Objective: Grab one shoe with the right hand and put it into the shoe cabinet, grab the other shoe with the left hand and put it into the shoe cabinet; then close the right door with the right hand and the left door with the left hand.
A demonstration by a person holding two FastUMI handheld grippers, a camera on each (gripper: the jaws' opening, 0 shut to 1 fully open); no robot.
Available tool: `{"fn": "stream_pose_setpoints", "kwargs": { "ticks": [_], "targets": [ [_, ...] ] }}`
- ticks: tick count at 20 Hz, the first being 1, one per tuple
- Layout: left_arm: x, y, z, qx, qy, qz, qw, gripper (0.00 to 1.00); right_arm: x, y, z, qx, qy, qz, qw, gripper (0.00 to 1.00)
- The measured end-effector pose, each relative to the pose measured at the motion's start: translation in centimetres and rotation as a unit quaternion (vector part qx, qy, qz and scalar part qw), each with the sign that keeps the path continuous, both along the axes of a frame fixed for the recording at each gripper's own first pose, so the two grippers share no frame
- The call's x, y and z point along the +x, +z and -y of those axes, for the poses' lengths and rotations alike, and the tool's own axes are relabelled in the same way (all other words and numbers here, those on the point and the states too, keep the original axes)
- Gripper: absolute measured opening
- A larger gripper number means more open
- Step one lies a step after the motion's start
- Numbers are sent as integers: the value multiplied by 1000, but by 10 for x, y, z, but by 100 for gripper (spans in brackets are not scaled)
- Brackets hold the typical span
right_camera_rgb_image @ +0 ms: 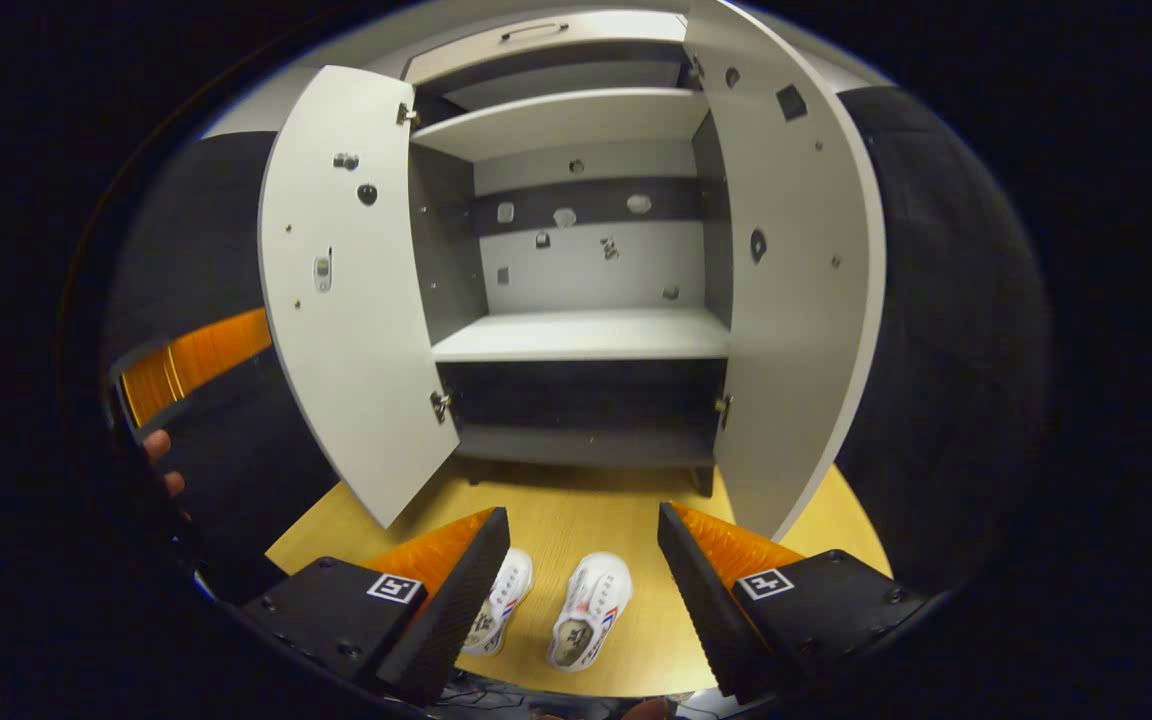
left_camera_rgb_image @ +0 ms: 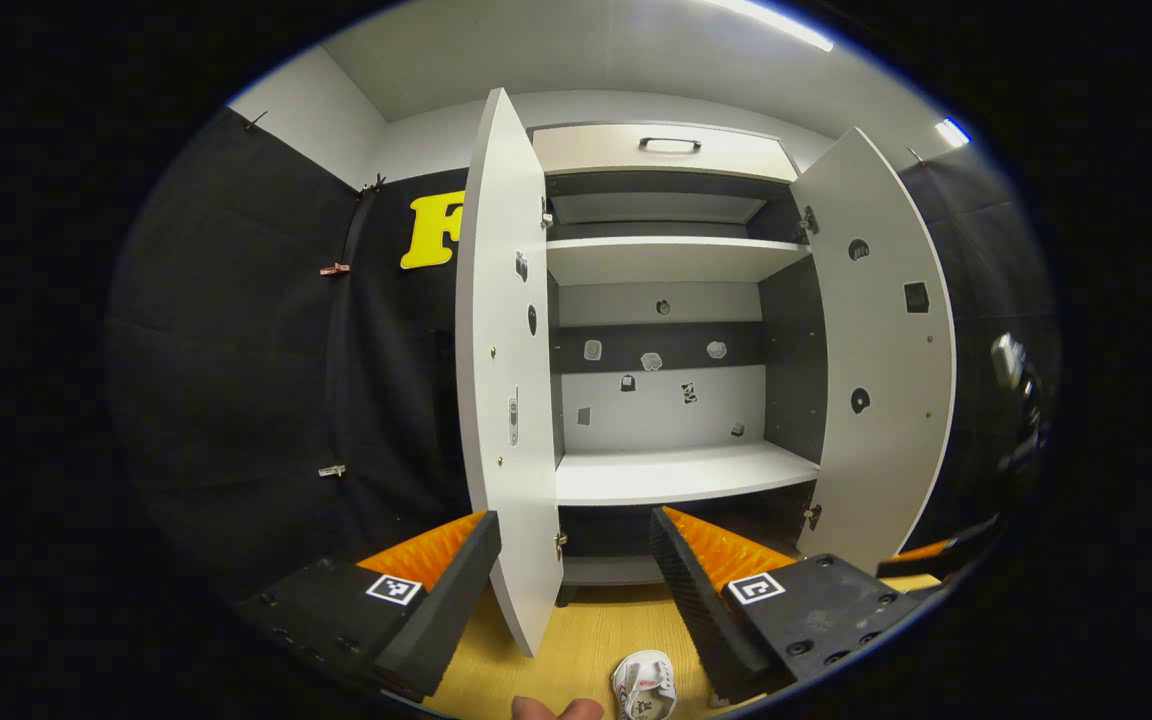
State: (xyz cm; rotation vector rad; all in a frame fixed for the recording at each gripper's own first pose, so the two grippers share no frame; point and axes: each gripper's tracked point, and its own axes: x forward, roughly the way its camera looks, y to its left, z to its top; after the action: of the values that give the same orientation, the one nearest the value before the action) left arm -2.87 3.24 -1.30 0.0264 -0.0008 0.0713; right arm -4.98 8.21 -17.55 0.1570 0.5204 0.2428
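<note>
Booth: black cloth walls close in around the shoe cabinet (right_camera_rgb_image: 586,330), which stands on a wooden floor (right_camera_rgb_image: 576,520) and is the landmark for everything below.
Doors: left door (right_camera_rgb_image: 346,300) and right door (right_camera_rgb_image: 786,260) both swing wide, so the cabinet's shelves are free to take the shoes.
Shoes: two white shoes (right_camera_rgb_image: 591,610) lie side by side on the floor just in front of the cabinet, toes toward it, neither yet picked up.
Right gripper (right_camera_rgb_image: 584,560): fingers apart, hanging above the pair before the cabinet, the right-hand shoe between them; I judge it is lining up the first grab.
Left gripper (left_camera_rgb_image: 576,570): fingers apart, empty, held higher and facing the cabinet's left door edge, one shoe (left_camera_rgb_image: 644,685) below it; likely waiting its turn.
</note>
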Motion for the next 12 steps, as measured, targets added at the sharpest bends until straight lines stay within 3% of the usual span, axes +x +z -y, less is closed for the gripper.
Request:
{"fn": "stream_pose_setpoints", "kwargs": {
  "ticks": [4, 8, 11, 12],
  "targets": [
    [-5, -7, -5, 0, 4, -7, 1000, 95, -23, -93, -26, 11, 24, -112, 993, 99],
    [-8, -13, -13, -4, 13, -13, 1000, 95, -26, -166, -37, 21, 9, -174, 984, 75],
    [-8, -16, -18, -1, 18, -18, 1000, 95, -23, -211, -41, 16, -5, -197, 980, 46],
    [-7, -17, -18, 1, 18, -21, 1000, 95, -24, -225, -41, 8, -11, -208, 978, 46]
  ]
}}
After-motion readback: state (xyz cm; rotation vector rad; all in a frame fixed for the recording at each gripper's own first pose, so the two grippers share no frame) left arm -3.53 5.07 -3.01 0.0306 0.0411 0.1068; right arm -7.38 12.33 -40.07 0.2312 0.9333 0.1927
